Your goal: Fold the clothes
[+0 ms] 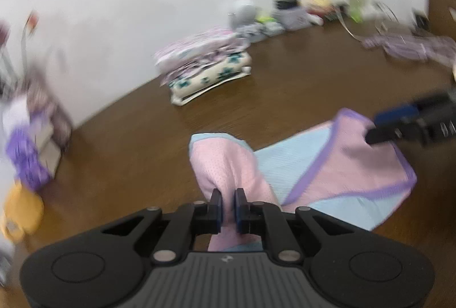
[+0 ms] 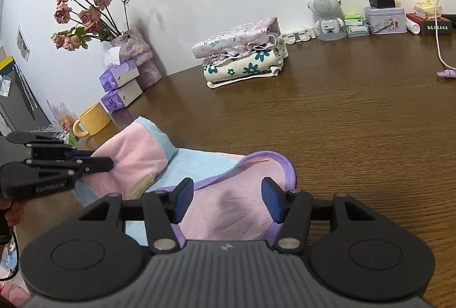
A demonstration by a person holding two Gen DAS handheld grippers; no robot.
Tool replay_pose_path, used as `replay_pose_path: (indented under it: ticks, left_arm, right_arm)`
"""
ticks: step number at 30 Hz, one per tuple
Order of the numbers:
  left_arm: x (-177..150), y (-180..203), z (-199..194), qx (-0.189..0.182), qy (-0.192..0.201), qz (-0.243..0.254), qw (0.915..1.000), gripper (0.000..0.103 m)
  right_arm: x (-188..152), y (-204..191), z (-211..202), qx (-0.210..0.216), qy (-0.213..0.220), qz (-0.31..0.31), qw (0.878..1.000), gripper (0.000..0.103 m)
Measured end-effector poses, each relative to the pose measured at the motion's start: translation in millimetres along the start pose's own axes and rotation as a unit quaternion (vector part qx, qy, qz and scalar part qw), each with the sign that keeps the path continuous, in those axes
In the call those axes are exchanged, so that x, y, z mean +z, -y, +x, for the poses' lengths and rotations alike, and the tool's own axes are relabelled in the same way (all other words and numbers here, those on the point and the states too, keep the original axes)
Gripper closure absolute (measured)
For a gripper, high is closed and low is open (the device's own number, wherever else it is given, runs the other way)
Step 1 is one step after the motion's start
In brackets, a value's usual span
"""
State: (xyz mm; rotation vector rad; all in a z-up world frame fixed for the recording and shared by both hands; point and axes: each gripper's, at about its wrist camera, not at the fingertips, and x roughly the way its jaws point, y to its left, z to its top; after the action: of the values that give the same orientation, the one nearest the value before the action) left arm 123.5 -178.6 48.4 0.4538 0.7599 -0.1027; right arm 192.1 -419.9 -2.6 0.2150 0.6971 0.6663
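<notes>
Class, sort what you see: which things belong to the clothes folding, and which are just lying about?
Job:
pink and blue garment
left hand-held gripper, clamped on it
right hand-held gripper, open
folded pile

Lying about:
yellow mug
tissue boxes
flowers
speaker

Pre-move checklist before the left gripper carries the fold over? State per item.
1. Left gripper clamped on the pink garment: ok, pads pinch a raised fold.
2. Right gripper gripping: not ok, jaws open over the purple-edged part.
3. Table beyond the garment free: ok.
4. Folded stack out of the path: ok, near the wall.
5. Yellow mug clearance: cannot tell, it stands close to the lifted fold.
</notes>
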Motion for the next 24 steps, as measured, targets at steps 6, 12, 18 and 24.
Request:
replay_pose_path:
  ticks: [6, 12, 18, 24]
  left_arm:
    - [16.6, 43.8, 7.3, 0.02, -0.012, 0.094, 0.9953, 0.095]
    - [28.4, 73.2, 16.4, 0.0, -0.021, 0.127, 0.9916, 0.095]
    - [32.0, 89.9, 18.9, -0.07, -0.012, 0.096, 0.9929, 0.087]
    - [30.3, 58.4, -7.2, -0.156, 0.034, -0.028, 0.9868, 0.061]
  right_arm:
    - [-0.8, 0.2, -0.1, -0.006, -0.001, 0.002, 1.0, 0.049]
    - [-1.7, -0.3, -2.3, -0.006, 0.004, 0.0, 1.0, 0.049]
    - [-0.7, 4.4, -4.6, -0.014, 0.009, 0.011, 1.0, 0.049]
    - [2.1, 21.3, -8.9, -0.03, 0.018, 0.045, 0.998, 0.049]
